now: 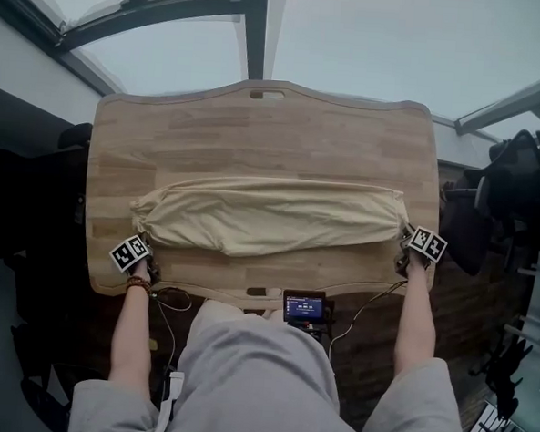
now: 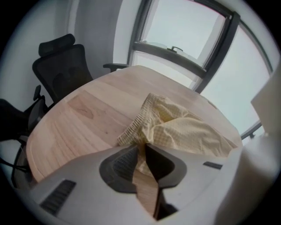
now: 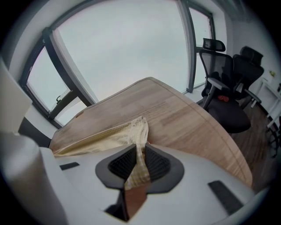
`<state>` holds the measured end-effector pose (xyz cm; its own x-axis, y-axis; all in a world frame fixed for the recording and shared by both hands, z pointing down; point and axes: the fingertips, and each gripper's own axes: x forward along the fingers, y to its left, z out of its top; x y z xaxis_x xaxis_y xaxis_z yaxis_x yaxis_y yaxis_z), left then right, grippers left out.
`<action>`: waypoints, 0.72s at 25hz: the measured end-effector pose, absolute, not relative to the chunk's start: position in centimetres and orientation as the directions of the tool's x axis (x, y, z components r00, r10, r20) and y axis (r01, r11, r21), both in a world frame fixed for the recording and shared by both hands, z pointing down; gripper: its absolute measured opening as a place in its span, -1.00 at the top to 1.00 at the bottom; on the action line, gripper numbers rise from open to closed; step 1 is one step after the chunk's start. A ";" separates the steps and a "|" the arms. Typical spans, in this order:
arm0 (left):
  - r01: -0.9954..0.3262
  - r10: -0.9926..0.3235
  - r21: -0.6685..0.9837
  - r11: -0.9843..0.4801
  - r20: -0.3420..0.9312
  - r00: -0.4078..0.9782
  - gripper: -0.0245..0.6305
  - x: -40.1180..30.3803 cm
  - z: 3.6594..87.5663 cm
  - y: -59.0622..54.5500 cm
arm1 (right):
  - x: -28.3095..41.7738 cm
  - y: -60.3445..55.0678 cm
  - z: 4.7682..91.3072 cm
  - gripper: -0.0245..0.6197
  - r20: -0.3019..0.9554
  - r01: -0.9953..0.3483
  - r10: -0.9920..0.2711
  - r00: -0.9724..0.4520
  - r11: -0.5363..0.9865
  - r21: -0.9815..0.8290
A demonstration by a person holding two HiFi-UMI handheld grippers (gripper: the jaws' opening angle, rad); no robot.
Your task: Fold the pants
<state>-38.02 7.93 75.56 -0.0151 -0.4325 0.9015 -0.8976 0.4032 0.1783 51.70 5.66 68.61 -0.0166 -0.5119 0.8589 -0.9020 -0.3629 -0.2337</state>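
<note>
Cream pants (image 1: 270, 218) lie in a long band from left to right across the wooden table (image 1: 257, 128). My left gripper (image 1: 146, 241) is at the band's left end. In the left gripper view its jaws (image 2: 142, 147) stand slightly apart, with the gathered waistband (image 2: 145, 118) lying between the tips and bare wood showing behind them. My right gripper (image 1: 403, 240) is at the band's right end. In the right gripper view its pads (image 3: 139, 151) pinch the hem of the pants (image 3: 138, 127), which runs down through the jaws.
Black office chairs stand left of the table (image 2: 61, 70) and right of it (image 3: 224, 101). A small device with a lit screen (image 1: 304, 307) and cables hangs at the table's near edge. Large windows are beyond the far edge.
</note>
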 end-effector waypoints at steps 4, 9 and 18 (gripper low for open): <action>-0.920 -0.419 0.153 0.362 0.908 -0.013 0.87 -37.7 74.9 7.3 | 49.6 4.1 65.5 0.74 0.819 -0.935 -0.573 -0.029 -0.273 -0.225; -0.920 -0.510 0.229 0.317 0.859 0.038 0.87 -38.0 72.9 6.6 | 41.0 0.2 60.3 0.75 0.772 -0.997 -0.630 -0.078 0.035 -0.073; -0.888 -0.582 0.343 0.307 0.805 0.110 0.88 -38.3 72.7 7.9 | 10.9 -1.2 58.2 0.75 0.758 -0.827 -0.529 -0.381 0.561 -0.024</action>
<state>-38.34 7.89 72.66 0.1099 -0.5824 0.8054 -0.8880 0.3065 0.3428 10.94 -1.25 58.22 -0.3813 -0.5293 0.7579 -0.8273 0.5613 -0.0242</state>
